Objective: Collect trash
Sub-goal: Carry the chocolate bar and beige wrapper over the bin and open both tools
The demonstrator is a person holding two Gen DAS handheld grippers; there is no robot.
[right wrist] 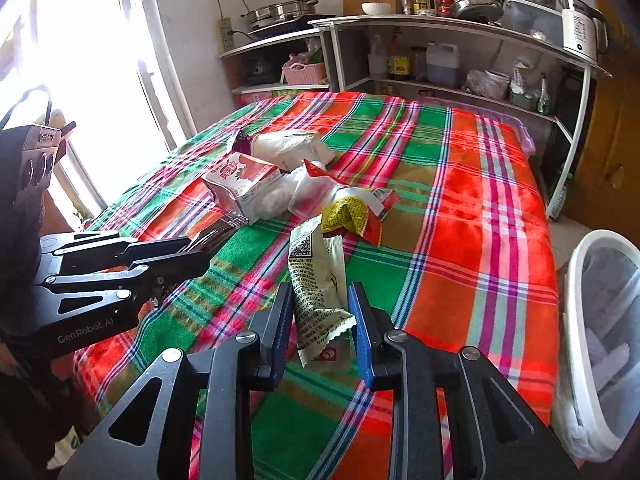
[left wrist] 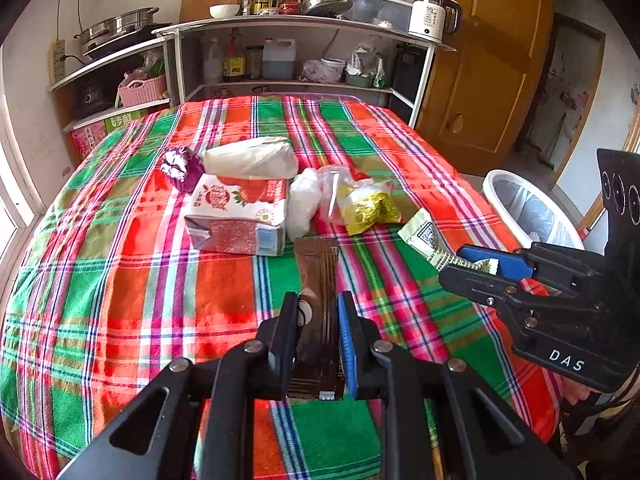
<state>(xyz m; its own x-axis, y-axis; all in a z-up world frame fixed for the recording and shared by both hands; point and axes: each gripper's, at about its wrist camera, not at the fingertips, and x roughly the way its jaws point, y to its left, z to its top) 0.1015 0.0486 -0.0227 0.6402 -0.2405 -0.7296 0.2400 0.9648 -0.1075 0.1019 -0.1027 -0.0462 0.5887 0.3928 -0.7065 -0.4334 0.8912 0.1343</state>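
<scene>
1. The left gripper point(left wrist: 318, 314) was clamped on a long brown foil wrapper point(left wrist: 318, 280) above the plaid tablecloth point(left wrist: 120, 280).
2. The right gripper point(right wrist: 322, 306) pinched a pale green printed sachet point(right wrist: 316, 280).
3. A white mesh bin point(right wrist: 600, 320) stood beside the table.

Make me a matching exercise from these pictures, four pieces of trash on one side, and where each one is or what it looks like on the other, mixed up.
Things:
1. brown wrapper
2. pale green wrapper
3. strawberry carton
4. white bin

States:
A. lying on the plaid cloth
B. clamped in the right gripper
C. standing beside the table
D. clamped in the left gripper

Pairs: 1-D, 2-B, 3-A, 4-C
</scene>
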